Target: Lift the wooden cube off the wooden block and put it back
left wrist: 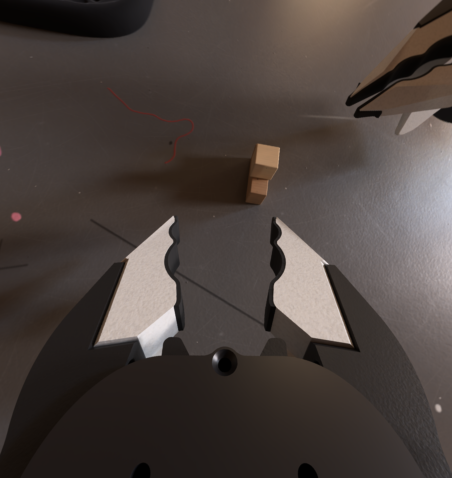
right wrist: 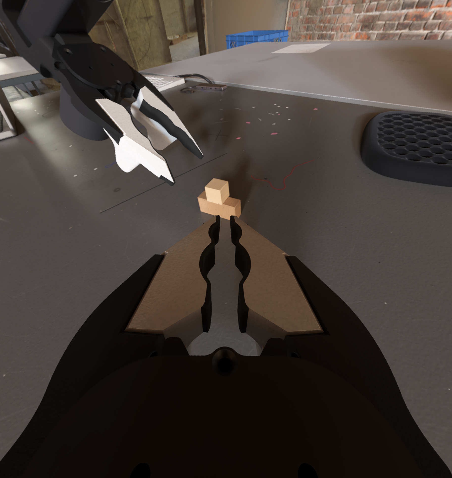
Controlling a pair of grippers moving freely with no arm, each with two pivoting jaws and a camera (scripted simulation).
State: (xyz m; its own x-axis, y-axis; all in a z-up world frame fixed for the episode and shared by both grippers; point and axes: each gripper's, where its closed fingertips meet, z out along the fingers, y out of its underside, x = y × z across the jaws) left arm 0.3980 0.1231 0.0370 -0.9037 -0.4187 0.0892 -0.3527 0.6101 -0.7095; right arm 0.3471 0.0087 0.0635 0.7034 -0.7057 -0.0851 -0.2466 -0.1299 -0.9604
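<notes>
1. The cube (right wrist: 216, 191) sits on top of the block (right wrist: 219, 207). It is not in the middle; it sits toward one end, and in the left wrist view the cube (left wrist: 266, 161) covers the far end of the block (left wrist: 256, 191).
2. The block lies flat on the grey table (right wrist: 323, 258). In the right wrist view its long side runs left to right. In the left wrist view it runs away from the camera.
3. The right gripper (right wrist: 224, 218) is the nearer one, I think. Its tips look just short of the block's front side, and a bit low for the cube. Its jaws have only a thin gap between them and hold nothing. The gap looks too thin for the cube, so I think they must spread and rise first.
4. The left gripper (left wrist: 224, 219) hangs higher and looks down at the stack, which lies ahead of it and a little to its right. Its jaws are wide apart and hold nothing. In the right wrist view the left gripper (right wrist: 187, 169) floats up and to the left of the cube, near it but not touching.
5. The right gripper (left wrist: 354, 108) also shows at the top right of the left wrist view.
6. Farther out there is a thin red string (left wrist: 168, 124) on the table, some pink spots (left wrist: 16, 216), and a dark pad with holes (right wrist: 416, 147).
7. The cube is not yet lifted, so the task looks to be at its start.
</notes>
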